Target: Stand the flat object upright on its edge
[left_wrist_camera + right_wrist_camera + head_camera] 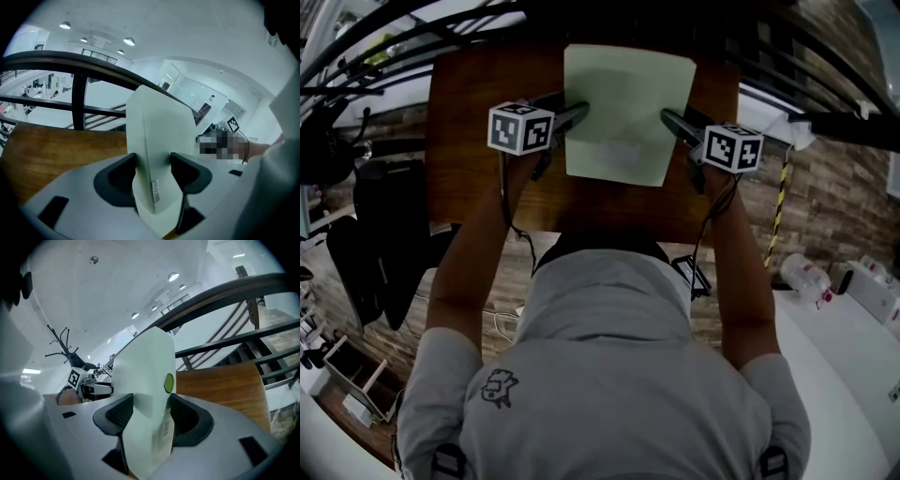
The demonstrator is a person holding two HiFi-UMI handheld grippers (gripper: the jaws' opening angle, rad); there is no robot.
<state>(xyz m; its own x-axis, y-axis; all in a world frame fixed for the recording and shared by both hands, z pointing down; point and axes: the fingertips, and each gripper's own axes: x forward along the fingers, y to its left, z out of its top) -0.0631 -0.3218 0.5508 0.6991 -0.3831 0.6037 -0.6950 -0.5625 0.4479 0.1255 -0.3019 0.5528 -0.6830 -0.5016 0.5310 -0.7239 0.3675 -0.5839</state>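
Two hand-held grippers share the load here, and the head view shows them at opposite sides of the pale green flat cardboard package (628, 108): the left gripper (577, 113) on its left edge and the right gripper (671, 118) on its right edge, above the dark brown wooden table (478, 141). The package sits toward the table's far edge, tilted with its broad face toward the camera, and whether its lower edge touches the wood cannot be told. In the left gripper view the jaws are clamped on the package's thin side, both dark pads pressing the cardboard, with a small grey label (155, 191) just below the grip. In the right gripper view the jaws are likewise closed on the opposite side, just beneath a round green sticker (168, 383) and beside a printed barcode strip (166, 428). The step in hand looks like tipping the package onto one narrow edge. To do it well, I judge both grips should turn together so the cardboard does not twist. The lower edge should land flat on the wood, well inside the far edge, and one gripper should let go before the other to test the balance.
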